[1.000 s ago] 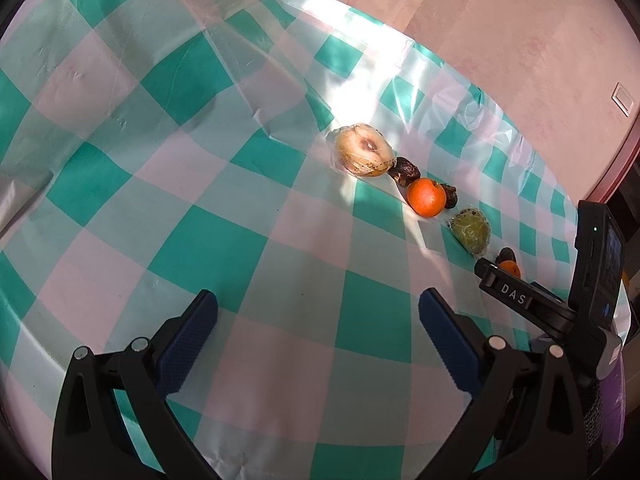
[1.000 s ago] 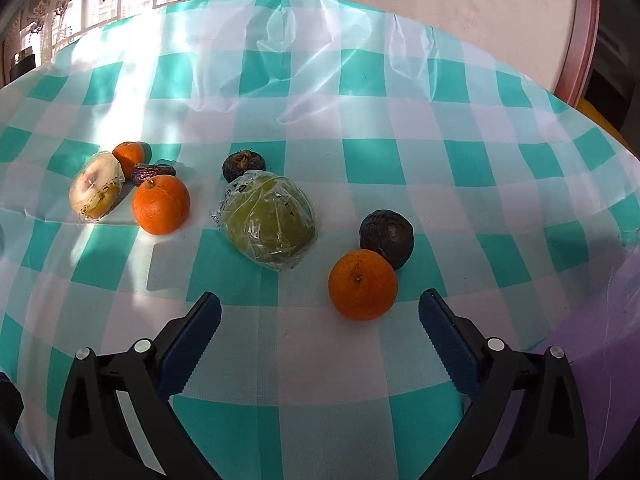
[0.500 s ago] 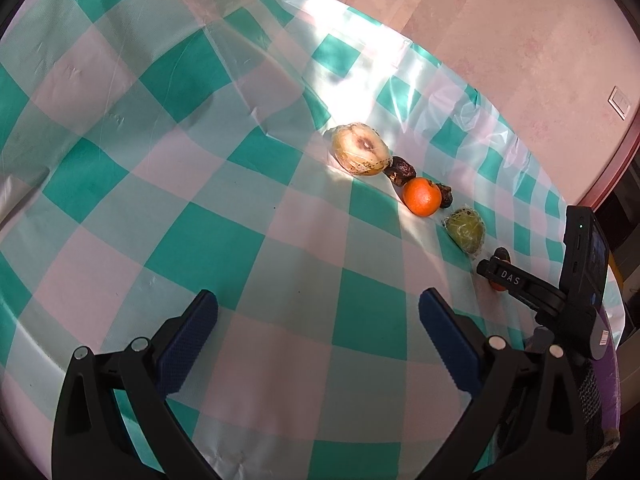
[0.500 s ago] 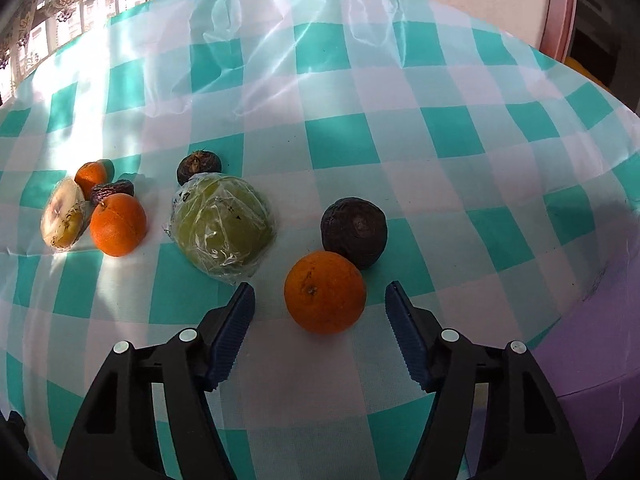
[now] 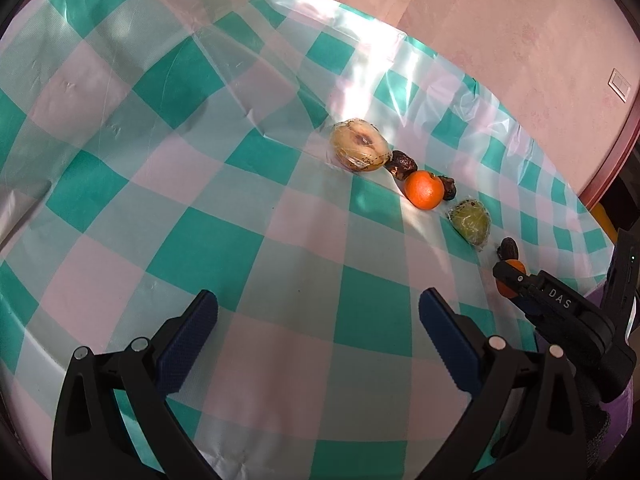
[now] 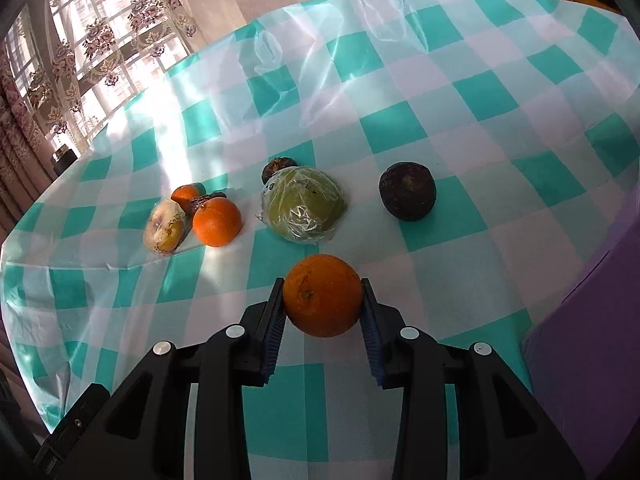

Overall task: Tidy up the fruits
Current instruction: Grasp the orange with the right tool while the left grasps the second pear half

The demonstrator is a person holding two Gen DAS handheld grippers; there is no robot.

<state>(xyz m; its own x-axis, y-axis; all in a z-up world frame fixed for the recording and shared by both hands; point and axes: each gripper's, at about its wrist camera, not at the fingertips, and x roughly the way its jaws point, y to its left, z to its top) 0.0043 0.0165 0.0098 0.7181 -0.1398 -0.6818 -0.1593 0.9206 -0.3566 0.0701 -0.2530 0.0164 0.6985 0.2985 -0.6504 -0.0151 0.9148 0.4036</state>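
My right gripper (image 6: 323, 300) is shut on an orange (image 6: 322, 295) and holds it just above the checked tablecloth (image 6: 400, 80). Beyond it lie a wrapped green fruit (image 6: 304, 204), a dark round fruit (image 6: 407, 191), a second orange (image 6: 217, 222), a wrapped yellow fruit (image 6: 163, 227), a small orange (image 6: 185, 196) and small dark fruits. My left gripper (image 5: 318, 332) is open and empty over the cloth, well short of the fruit row: wrapped yellow fruit (image 5: 360, 150), orange (image 5: 425, 190), green fruit (image 5: 471, 222). The right gripper (image 5: 508, 278) shows at the right with the orange.
A purple object (image 6: 592, 312) borders the table at the right. A window with lace curtains (image 6: 80, 52) lies beyond the far left edge. The table edge curves past the fruits, with a pink wall (image 5: 520, 32) behind.
My right gripper moved forward and closed on the nearest orange, then raised it slightly. The left gripper pulled back a little and stays open.
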